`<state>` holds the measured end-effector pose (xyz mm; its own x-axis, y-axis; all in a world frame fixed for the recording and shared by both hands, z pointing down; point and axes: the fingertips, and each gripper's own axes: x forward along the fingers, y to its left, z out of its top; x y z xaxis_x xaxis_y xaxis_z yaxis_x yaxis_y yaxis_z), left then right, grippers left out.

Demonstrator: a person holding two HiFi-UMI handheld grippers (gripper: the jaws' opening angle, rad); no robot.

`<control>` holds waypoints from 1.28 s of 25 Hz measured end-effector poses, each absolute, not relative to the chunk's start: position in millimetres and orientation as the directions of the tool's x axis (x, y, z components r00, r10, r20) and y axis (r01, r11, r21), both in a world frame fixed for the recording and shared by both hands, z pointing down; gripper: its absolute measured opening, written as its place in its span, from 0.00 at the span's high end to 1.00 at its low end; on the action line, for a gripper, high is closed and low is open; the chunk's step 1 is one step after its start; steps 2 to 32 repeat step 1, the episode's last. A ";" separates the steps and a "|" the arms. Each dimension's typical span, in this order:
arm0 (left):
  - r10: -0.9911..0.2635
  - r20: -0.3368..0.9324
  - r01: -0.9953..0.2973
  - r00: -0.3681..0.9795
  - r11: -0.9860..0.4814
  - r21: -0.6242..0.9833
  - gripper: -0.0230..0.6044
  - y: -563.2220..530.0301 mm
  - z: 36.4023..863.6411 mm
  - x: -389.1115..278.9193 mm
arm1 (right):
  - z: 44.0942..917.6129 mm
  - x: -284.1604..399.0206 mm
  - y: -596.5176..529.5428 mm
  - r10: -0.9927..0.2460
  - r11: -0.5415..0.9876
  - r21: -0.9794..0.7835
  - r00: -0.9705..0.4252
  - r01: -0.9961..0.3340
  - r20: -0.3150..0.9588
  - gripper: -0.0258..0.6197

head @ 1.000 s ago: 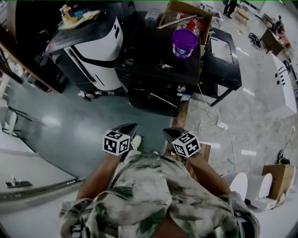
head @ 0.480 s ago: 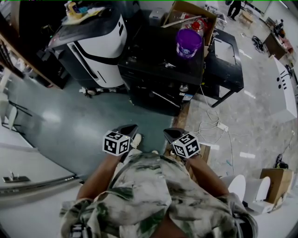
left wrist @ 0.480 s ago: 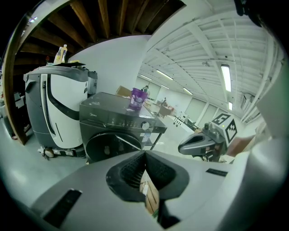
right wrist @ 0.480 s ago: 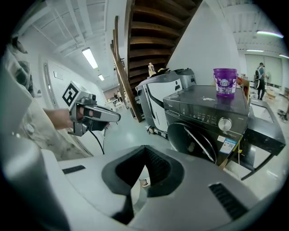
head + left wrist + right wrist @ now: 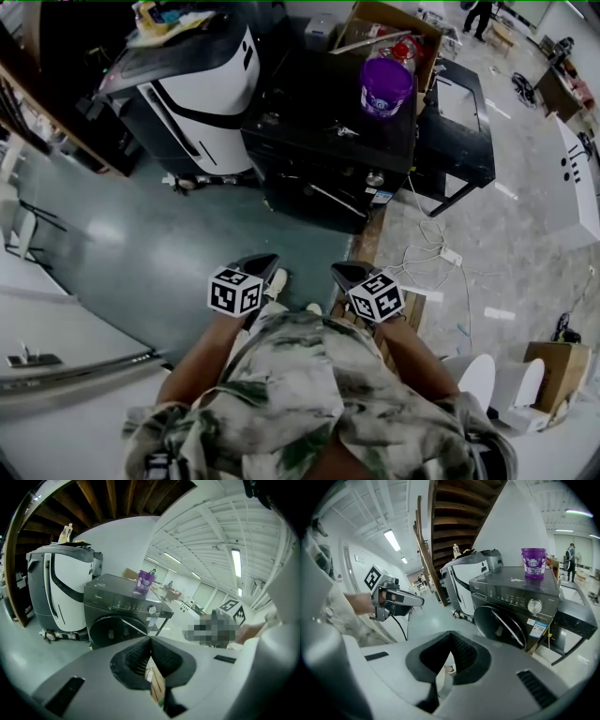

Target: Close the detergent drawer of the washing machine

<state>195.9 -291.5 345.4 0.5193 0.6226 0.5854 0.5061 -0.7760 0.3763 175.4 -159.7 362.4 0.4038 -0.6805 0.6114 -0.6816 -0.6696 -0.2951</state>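
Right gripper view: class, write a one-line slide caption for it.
Shut, empty right claw held well short of a dark front-loading washing machine topped by a purple tub.

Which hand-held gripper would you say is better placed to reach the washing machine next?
Probably left: the left hand-held gripper points almost straight at the washing machine, which sits off to the side for the right hand-held gripper. Both are shut and far off.
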 end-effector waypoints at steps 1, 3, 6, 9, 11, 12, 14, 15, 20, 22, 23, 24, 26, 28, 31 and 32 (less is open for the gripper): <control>0.622 0.586 0.505 0.519 -0.776 0.377 0.93 -292.2 345.6 196.2 | 363.1 175.5 -160.2 -0.680 -0.670 -0.296 0.403 -0.681 0.613 0.93; 0.622 0.586 0.505 0.519 -0.776 0.377 0.93 -292.2 345.6 196.2 | 363.1 175.5 -160.2 -0.680 -0.670 -0.296 0.403 -0.681 0.613 0.93; 0.622 0.586 0.505 0.519 -0.776 0.377 0.93 -292.2 345.6 196.2 | 363.1 175.5 -160.2 -0.680 -0.670 -0.296 0.403 -0.681 0.613 0.93; 0.622 0.586 0.505 0.519 -0.776 0.377 0.93 -292.2 345.6 196.2 | 363.1 175.5 -160.2 -0.680 -0.670 -0.296 0.403 -0.681 0.613 0.93; 0.622 0.586 0.505 0.519 -0.776 0.377 0.93 -292.2 345.6 196.2 | 363.1 175.5 -160.2 -0.680 -0.670 -0.296 0.403 -0.681 0.613 0.93; 0.622 0.586 0.505 0.519 -0.776 0.377 0.93 -292.2 345.6 196.2 | 363.1 175.5 -160.2 -0.680 -0.670 -0.296 0.403 -0.681 0.613 0.93; 0.622 0.586 0.505 0.519 -0.776 0.377 0.93 -292.2 345.6 196.2 | 363.1 175.5 -160.2 -0.680 -0.670 -0.296 0.403 -0.681 0.613 0.93; 0.622 0.586 0.505 0.519 -0.776 0.377 0.93 -292.2 345.6 196.2 | 363.1 175.5 -160.2 -0.680 -0.670 -0.296 0.403 -0.681 0.613 0.93; 0.622 0.586 0.505 0.519 -0.776 0.377 0.93 -292.2 345.6 196.2 | 363.1 175.5 -160.2 -0.680 -0.670 -0.296 0.403 -0.681 0.613 0.93; 0.622 0.586 0.505 0.519 -0.776 0.377 0.93 -292.2 345.6 196.2 | 363.1 175.5 -160.2 -0.680 -0.670 -0.296 0.403 -0.681 0.613 0.93; 0.622 0.586 0.505 0.519 -0.776 0.377 0.93 -292.2 345.6 196.2 | 363.1 175.5 -160.2 -0.680 -0.670 -0.296 0.403 -0.681 0.613 0.93; 0.622 0.586 0.505 0.519 -0.776 0.377 0.93 -292.2 345.6 196.2 | 363.1 175.5 -160.2 -0.680 -0.670 -0.296 0.403 -0.681 0.613 0.93; 0.622 0.586 0.505 0.519 -0.776 0.377 0.93 -292.2 345.6 196.2 | 363.1 175.5 -160.2 -0.680 -0.670 -0.296 0.403 -0.681 0.613 0.93; 0.622 0.586 0.505 0.519 -0.776 0.377 0.93 -292.2 345.6 196.2 | 363.1 175.5 -160.2 -0.680 -0.670 -0.296 0.403 -0.681 0.613 0.93; 0.622 0.586 0.505 0.519 -0.776 0.377 0.93 -292.2 345.6 196.2 | 363.1 175.5 -160.2 -0.680 -0.670 -0.296 0.403 -0.681 0.613 0.93; 0.622 0.586 0.505 0.519 -0.776 0.377 0.93 -292.2 345.6 196.2 | 363.1 175.5 -160.2 -0.680 -0.670 -0.296 0.403 -0.681 0.613 0.93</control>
